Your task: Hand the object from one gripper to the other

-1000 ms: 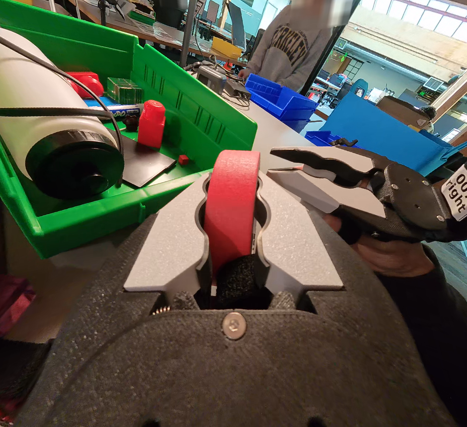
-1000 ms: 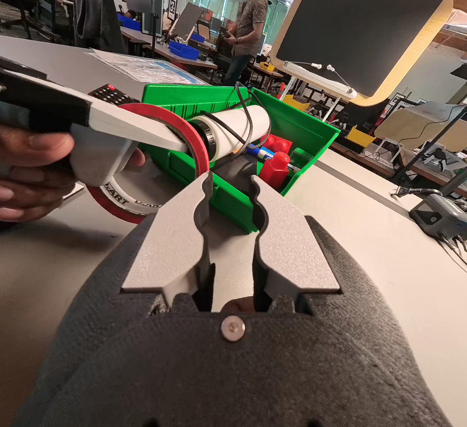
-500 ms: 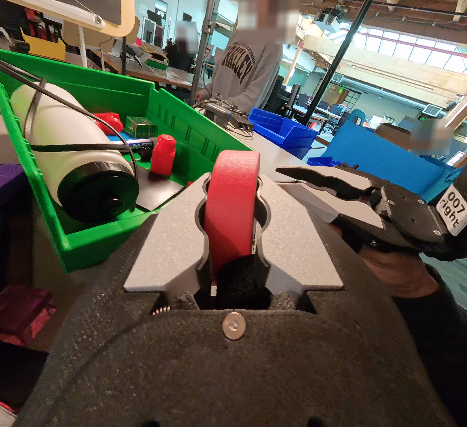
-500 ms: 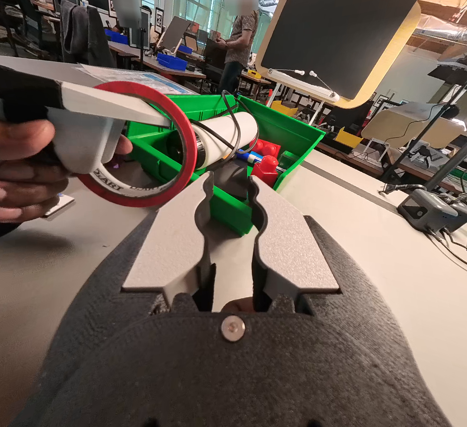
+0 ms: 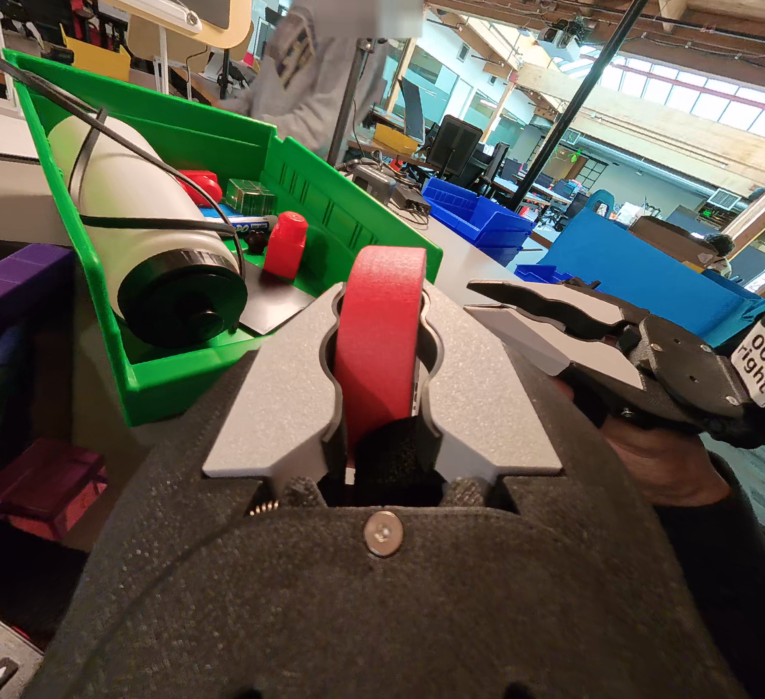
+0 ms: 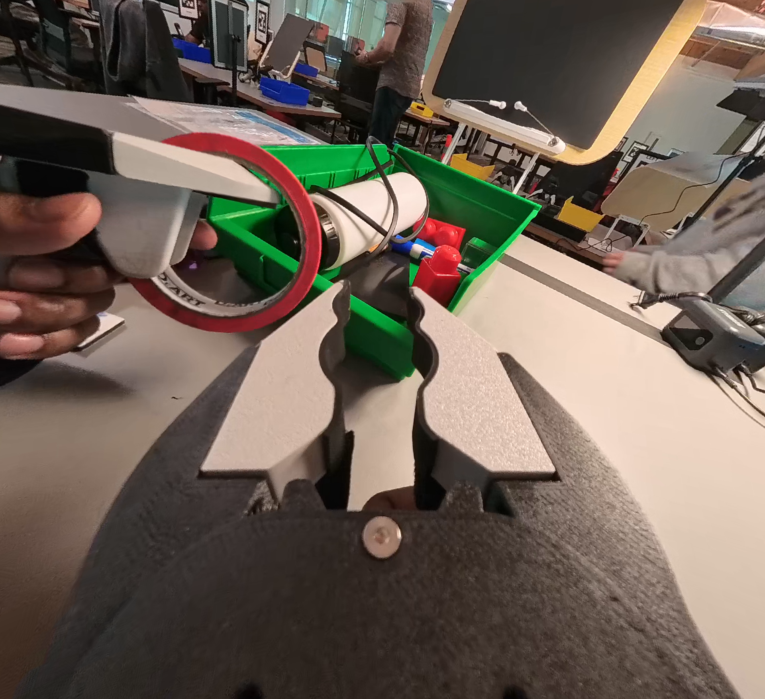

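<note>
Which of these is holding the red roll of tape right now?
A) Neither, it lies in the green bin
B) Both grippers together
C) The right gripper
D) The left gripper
D: the left gripper is shut on the red roll of tape, its fingers pressed on both flat sides, while the right gripper stands open and empty beside it, its fingers short of the roll.

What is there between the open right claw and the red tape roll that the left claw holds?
Nothing. In the right wrist view the right claw sits just below and right of the red tape roll, with only the green bin behind the gap.
</note>
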Action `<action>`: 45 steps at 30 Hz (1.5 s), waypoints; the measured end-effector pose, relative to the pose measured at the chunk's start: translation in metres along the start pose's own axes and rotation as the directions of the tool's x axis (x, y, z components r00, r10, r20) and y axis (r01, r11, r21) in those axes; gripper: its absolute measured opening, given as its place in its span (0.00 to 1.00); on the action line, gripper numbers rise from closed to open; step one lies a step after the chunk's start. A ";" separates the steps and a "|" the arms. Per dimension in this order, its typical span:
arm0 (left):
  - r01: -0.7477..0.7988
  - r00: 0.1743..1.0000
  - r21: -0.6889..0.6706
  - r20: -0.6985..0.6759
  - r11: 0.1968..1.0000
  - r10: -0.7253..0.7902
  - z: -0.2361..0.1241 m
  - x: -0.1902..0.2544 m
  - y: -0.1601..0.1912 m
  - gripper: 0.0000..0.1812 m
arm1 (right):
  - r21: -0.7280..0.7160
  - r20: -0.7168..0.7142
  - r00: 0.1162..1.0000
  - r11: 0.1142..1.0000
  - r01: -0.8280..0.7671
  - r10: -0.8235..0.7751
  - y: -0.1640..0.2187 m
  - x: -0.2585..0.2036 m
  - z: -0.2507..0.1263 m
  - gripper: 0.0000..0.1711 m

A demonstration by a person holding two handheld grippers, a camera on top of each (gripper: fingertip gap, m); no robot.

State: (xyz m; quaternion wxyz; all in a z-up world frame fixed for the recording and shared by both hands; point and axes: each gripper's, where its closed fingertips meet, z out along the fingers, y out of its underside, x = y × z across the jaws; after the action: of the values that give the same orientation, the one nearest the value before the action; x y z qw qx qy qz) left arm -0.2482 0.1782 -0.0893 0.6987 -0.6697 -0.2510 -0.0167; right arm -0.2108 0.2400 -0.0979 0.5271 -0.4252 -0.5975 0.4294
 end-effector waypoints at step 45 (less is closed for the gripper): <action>-0.377 0.825 -0.076 0.426 0.923 0.372 0.015 -0.048 -0.022 0.18 | -0.063 0.008 0.999 0.997 0.048 -0.048 0.010 -0.007 0.005 0.16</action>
State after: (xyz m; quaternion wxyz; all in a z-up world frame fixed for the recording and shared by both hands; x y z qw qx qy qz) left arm -0.3031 0.1747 -0.0877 0.6188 -0.6887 -0.2633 0.2711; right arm -0.2147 0.2357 -0.1096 0.5216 -0.4260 -0.6225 0.3987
